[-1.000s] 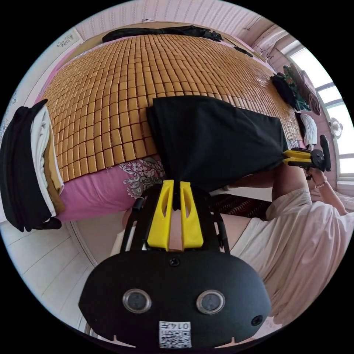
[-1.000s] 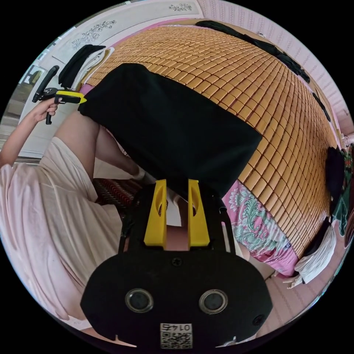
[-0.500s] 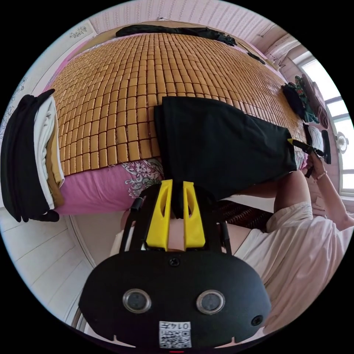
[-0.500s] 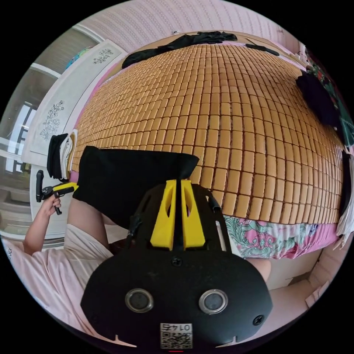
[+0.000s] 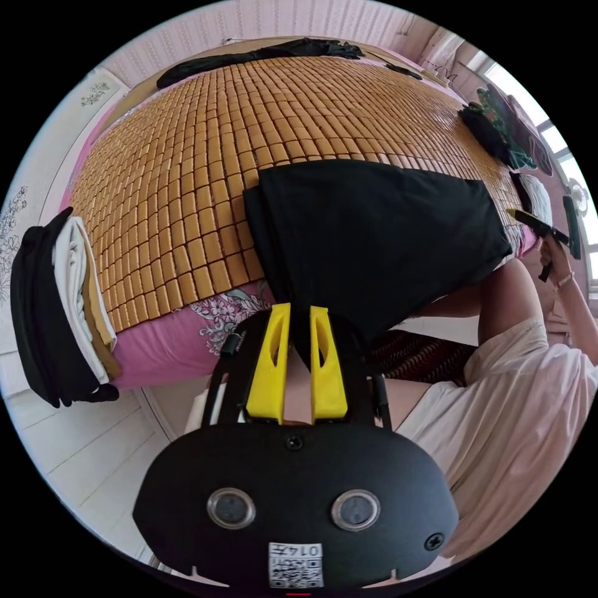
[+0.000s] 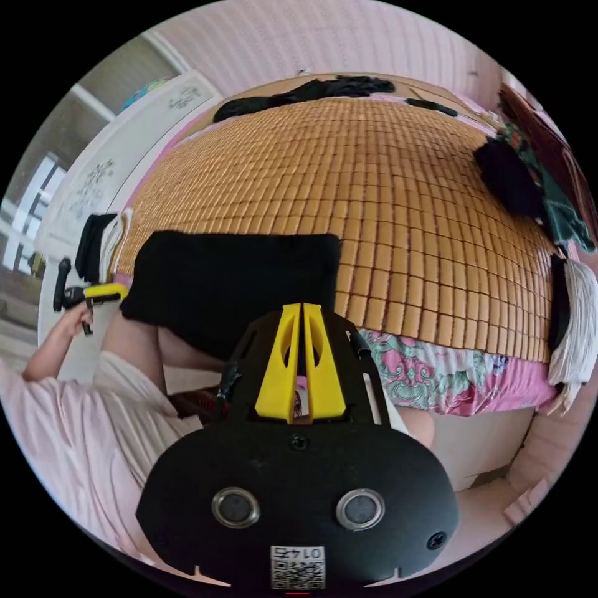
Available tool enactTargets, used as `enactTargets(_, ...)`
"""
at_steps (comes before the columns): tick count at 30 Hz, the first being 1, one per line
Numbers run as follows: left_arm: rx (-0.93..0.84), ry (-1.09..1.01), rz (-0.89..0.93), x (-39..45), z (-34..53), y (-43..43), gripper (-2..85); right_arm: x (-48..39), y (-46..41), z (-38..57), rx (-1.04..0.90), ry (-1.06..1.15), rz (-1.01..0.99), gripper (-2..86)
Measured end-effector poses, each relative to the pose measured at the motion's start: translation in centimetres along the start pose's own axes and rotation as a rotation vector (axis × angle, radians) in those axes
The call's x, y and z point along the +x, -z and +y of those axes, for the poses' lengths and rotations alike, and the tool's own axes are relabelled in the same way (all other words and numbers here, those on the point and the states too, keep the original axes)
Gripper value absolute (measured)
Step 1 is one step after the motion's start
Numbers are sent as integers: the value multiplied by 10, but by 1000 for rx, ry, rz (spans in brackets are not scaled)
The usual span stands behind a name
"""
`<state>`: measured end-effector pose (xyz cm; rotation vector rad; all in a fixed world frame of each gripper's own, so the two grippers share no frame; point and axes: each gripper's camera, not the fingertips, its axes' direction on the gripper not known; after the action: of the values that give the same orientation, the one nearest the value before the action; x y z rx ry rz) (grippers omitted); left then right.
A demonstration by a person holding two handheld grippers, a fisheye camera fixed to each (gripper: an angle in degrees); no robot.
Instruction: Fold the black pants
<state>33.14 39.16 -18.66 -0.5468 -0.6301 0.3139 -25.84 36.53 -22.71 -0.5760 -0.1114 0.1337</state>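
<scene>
The black pants [image 5: 374,230] are seen lying as a folded rectangle at the near edge of the bed [image 5: 187,156], on the bamboo mat [image 6: 405,187], with the lower portion hanging over the bed edge.

In the left gripper view, the left hand-held gripper [image 5: 298,324] is observed closed on a corner of the pants, cloth showing between the jaws. In the right gripper view, the right hand-held gripper [image 6: 301,321] is seen with jaws pressed together and no cloth visibly held; in the left gripper view it stands at centre right, just apart from the pants' far corner.

Compared with one second ago, when the right corner was pinched and the cloth held taut and raised, that corner has been released and the pants have been laid flatter. The present fold is judged to be set down; a further fold is probably still required.

A stack of folded clothes [image 5: 62,305] is noted at centre left. Printed code labels are carried on both gripper bodies; their content is not reported.
</scene>
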Motion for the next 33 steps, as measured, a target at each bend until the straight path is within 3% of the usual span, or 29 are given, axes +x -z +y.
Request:
enactTargets(3, 55, 14, -11, 10, 9, 19, 57, -30, -39, 3, -198, 131, 127, -2)
enactTargets(6, 112, -26, -4, 34, 9, 36, 37, -48, -42, -6, -212, 186, 195, -3)
enactTargets(10, 207, -276, 68, 112, -3, 39, 0, -77, -28, -36, -226, 255, 231, -3)
enactTargets(17, 147, -438, 155, 223, -50, -8, -5, -196, -57, -133, -191, 618, 178, -3)
enactTargets(21, 64, -479, 110, 264, -75, -39, -8, -238, -93, -180, -215, 657, 228, -3)
enactTargets(23, 24, -495, 97, 276, -81, -51, -9, -251, -127, -198, -329, 648, 227, -3)
enactTargets(27, 19, -563, 124, 291, -90, -59, -10, -256, -134, -205, -287, 701, 242, -4)
enactTargets(33, -31, -678, 107, 321, -100, -65, -10, -259, -150, -236, -456, 745, 228, -5)
